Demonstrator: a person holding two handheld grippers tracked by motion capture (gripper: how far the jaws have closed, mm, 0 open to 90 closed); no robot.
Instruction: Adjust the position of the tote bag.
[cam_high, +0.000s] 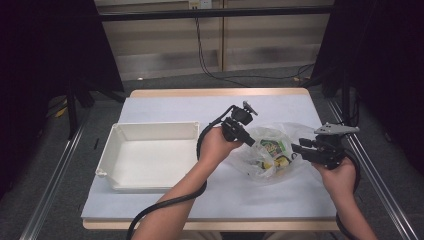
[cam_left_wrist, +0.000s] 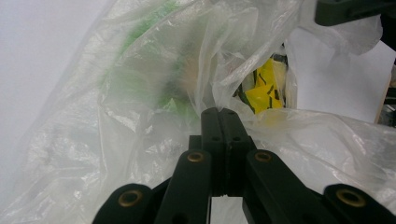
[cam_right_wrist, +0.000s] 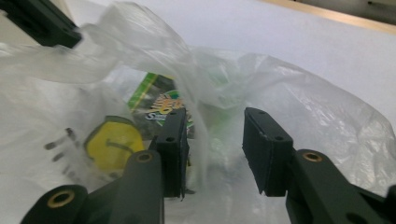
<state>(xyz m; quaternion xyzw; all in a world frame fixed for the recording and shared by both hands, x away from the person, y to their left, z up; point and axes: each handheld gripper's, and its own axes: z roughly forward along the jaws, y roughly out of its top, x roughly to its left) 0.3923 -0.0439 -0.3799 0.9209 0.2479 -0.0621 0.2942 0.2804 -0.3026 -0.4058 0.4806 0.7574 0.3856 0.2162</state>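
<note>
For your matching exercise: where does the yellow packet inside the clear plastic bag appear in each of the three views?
High view: yellow packet right of centre, inside the plastic bag.
Left gripper view: packet above and right of the shut jaws.
Right gripper view: packet lower left, beside the left jaw.
Shared landmark: the green packet beside it.

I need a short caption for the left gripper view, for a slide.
Left claw shut on a clear plastic bag, with a yellow packet visible inside.
</note>
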